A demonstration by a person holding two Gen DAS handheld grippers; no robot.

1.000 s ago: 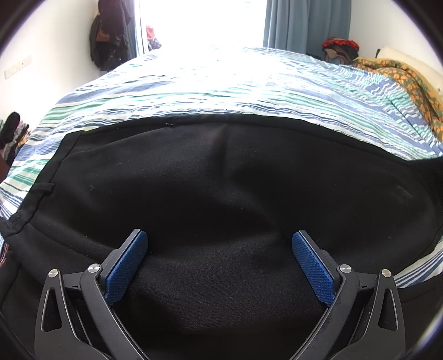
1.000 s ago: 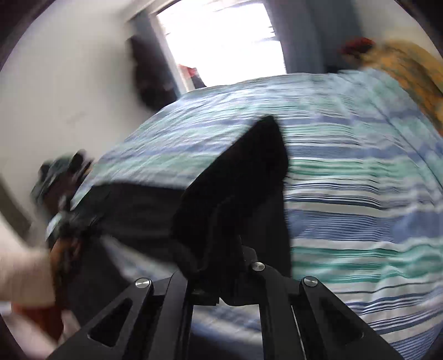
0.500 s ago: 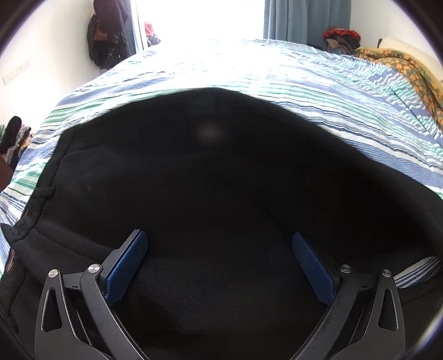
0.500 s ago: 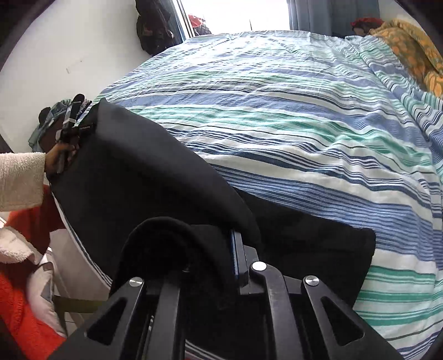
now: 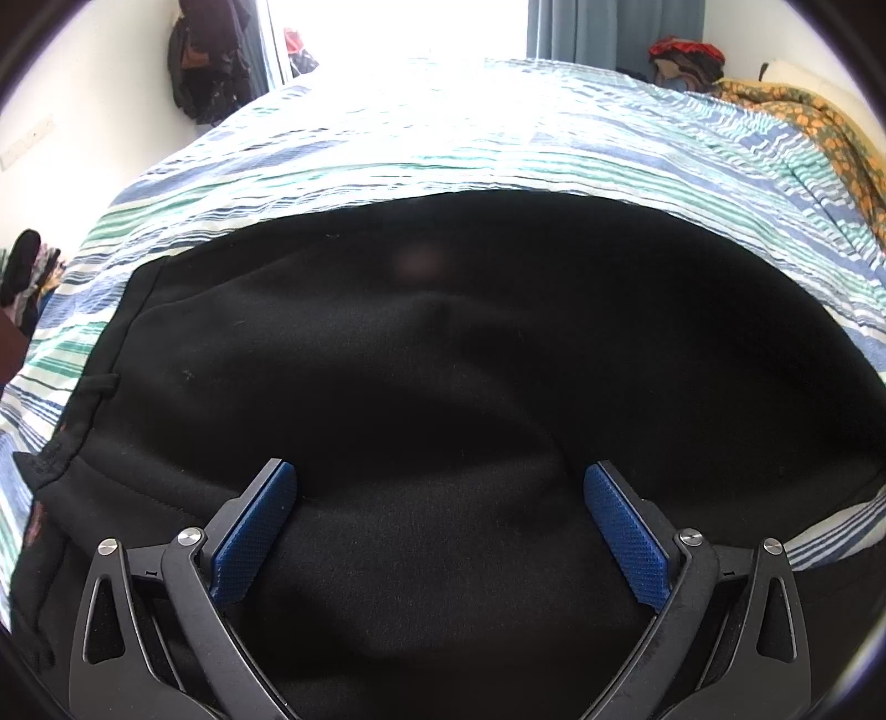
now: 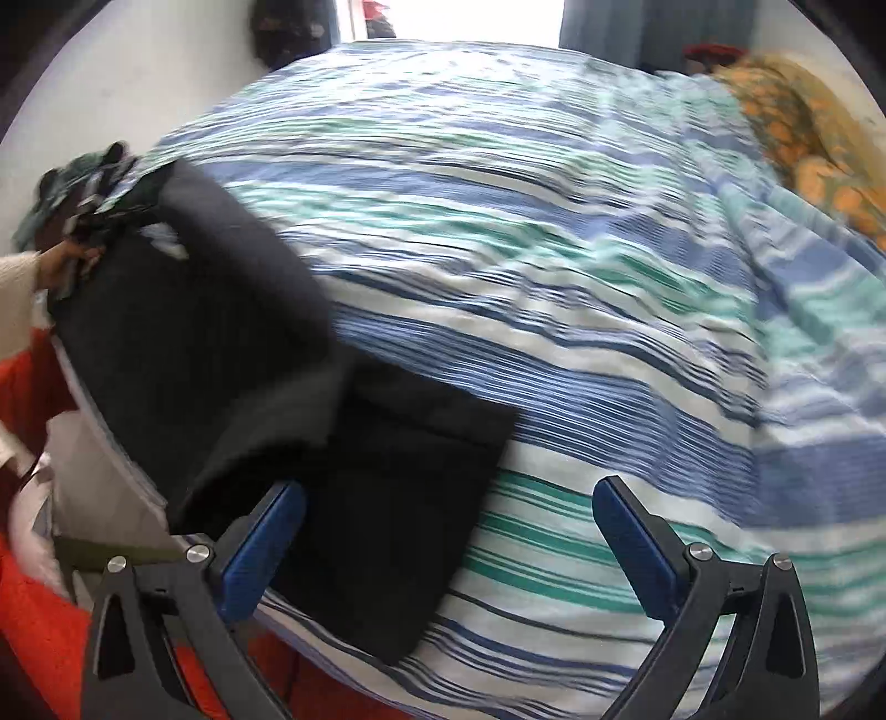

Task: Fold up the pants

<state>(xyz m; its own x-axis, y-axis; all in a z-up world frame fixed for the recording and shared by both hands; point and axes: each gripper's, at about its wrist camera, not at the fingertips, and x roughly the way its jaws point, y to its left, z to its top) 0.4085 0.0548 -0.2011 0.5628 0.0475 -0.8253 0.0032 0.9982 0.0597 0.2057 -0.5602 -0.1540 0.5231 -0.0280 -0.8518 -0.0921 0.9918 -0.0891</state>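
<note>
The black pants [image 5: 443, 332] lie on the striped bed [image 5: 443, 138] and fill most of the left wrist view. My left gripper [image 5: 440, 471] stands open just over them, blue pads wide apart. In the right wrist view the pants [image 6: 387, 471] lie folded over at the bed's near left edge. My right gripper [image 6: 448, 487] hangs above the fold's end with its jaws opening. Only its left finger [image 6: 266, 531] is over the cloth, and the pads press on nothing. A hand [image 6: 61, 260] in a cream sleeve is at the pants' far end.
An orange floral blanket [image 6: 803, 138] is bunched at the bed's far right. Dark clothes [image 5: 205, 61] hang on the wall at the left, by a bright window with a blue curtain [image 5: 609, 27]. Red fabric [image 6: 33, 609] lies below the bed's near left edge.
My right gripper carried the black fabric over to the left, then went from shut on it to wide open. The fold now lies on the pants. The left gripper stayed put.
</note>
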